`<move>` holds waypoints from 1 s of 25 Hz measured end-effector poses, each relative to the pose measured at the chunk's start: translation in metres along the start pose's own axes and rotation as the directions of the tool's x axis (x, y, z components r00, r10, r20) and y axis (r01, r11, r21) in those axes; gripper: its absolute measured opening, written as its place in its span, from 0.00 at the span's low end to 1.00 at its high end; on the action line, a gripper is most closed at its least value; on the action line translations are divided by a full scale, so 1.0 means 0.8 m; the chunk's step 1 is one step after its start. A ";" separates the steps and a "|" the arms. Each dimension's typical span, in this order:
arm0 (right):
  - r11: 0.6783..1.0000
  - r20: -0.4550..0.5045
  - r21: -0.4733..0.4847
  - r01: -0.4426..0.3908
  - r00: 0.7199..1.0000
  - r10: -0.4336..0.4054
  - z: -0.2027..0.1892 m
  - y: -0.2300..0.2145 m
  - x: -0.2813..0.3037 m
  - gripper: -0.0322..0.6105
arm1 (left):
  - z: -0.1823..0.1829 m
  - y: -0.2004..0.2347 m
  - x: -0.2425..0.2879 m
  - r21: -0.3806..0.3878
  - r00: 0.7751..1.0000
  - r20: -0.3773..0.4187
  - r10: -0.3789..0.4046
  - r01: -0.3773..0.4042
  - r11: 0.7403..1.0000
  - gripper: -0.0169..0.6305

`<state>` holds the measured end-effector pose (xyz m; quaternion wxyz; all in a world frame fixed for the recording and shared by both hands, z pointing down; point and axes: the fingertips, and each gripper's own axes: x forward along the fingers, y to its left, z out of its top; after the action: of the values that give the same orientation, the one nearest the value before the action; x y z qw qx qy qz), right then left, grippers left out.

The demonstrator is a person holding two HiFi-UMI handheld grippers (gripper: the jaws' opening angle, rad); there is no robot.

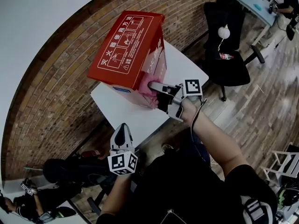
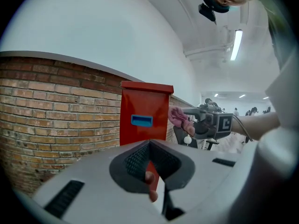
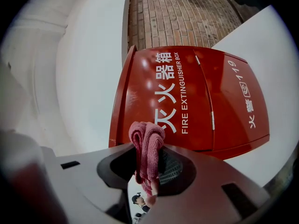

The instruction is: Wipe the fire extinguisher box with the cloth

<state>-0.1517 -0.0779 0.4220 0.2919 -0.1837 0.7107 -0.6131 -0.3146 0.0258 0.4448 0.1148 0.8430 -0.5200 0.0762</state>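
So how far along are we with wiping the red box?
Done: the cloth is picked up, clamped in the right gripper. In hand: that gripper holds it against or just off the front of the box, low down; I can't tell if it touches. Left: the wiping itself, since nothing shows which faces are wiped. The left gripper hangs shut and empty, short of the table.

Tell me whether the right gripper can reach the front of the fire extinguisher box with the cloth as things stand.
Probably yes. The right gripper is shut on the cloth and faces the fire extinguisher box closely, with nothing visible between them.
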 end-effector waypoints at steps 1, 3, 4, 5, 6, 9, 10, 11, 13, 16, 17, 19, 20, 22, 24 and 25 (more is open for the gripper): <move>1.000 -0.001 -0.005 0.000 1.000 0.000 0.000 -0.002 0.000 0.22 | -0.001 -0.001 0.001 0.002 1.000 -0.003 0.000 0.000 1.000 0.07; 1.000 -0.001 -0.015 -0.003 1.000 0.003 0.000 -0.004 -0.001 0.22 | -0.002 -0.002 0.004 0.005 1.000 -0.010 -0.001 0.001 1.000 0.07; 1.000 0.000 -0.018 -0.006 1.000 0.006 0.000 -0.005 -0.001 0.22 | -0.003 -0.003 0.005 0.006 1.000 -0.013 -0.002 0.002 1.000 0.07; 1.000 0.001 -0.020 -0.011 1.000 0.011 0.000 -0.006 -0.001 0.22 | -0.003 -0.004 0.006 0.008 1.000 -0.016 -0.003 0.003 1.000 0.07; 1.000 0.003 -0.022 -0.016 1.000 0.016 0.000 -0.007 -0.001 0.22 | -0.004 -0.005 0.007 0.009 1.000 -0.019 -0.004 0.005 1.000 0.07; 0.999 0.014 -0.024 -0.033 0.999 0.033 0.000 -0.008 -0.001 0.22 | -0.008 -0.008 0.010 0.013 1.000 -0.028 -0.010 0.010 1.000 0.07; 0.999 0.018 -0.019 -0.038 0.999 0.038 0.001 -0.009 -0.001 0.22 | -0.009 -0.009 0.011 0.014 0.999 -0.031 -0.011 0.011 1.000 0.07; 0.999 0.021 -0.013 -0.041 0.999 0.042 0.001 -0.011 -0.001 0.22 | -0.010 -0.009 0.011 0.015 0.999 -0.034 -0.011 0.012 1.000 0.07; 0.999 0.023 -0.007 -0.041 0.999 0.041 0.002 -0.015 -0.003 0.22 | -0.011 -0.009 0.012 0.017 0.999 -0.039 -0.010 0.011 1.000 0.07; 1.000 0.028 0.002 -0.019 0.999 0.019 0.002 -0.025 -0.005 0.22 | -0.012 -0.007 0.013 0.021 0.999 -0.044 -0.009 0.010 1.000 0.07; 1.000 0.030 0.006 -0.011 0.999 0.011 0.002 -0.029 -0.006 0.22 | -0.013 -0.007 0.013 0.022 0.999 -0.047 -0.008 0.009 1.000 0.07; 1.000 0.032 0.010 0.008 0.999 -0.009 0.002 -0.039 -0.009 0.22 | -0.016 -0.006 0.014 0.023 0.999 -0.051 -0.007 0.008 1.000 0.07; 1.000 0.031 0.011 0.016 0.999 -0.016 0.002 -0.043 -0.010 0.22 | -0.017 -0.006 0.014 0.023 0.999 -0.053 -0.007 0.008 1.000 0.07; 1.000 0.031 0.013 0.026 0.999 -0.026 0.001 -0.051 -0.011 0.22 | -0.018 -0.007 0.014 0.022 0.998 -0.057 -0.006 0.008 1.000 0.07; 0.999 0.032 0.017 0.033 0.999 -0.033 0.001 -0.057 -0.013 0.22 | -0.019 -0.007 0.014 0.023 0.998 -0.059 -0.005 0.007 1.000 0.07; 0.999 0.032 0.020 0.036 0.999 -0.036 0.001 -0.060 -0.014 0.22 | -0.019 -0.007 0.014 0.023 0.998 -0.060 -0.004 0.006 1.000 0.07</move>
<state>-0.1475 -0.0804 0.4708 0.2940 -0.2035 0.6966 -0.6220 -0.3048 0.0229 0.4618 0.1206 0.8429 -0.5133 0.1070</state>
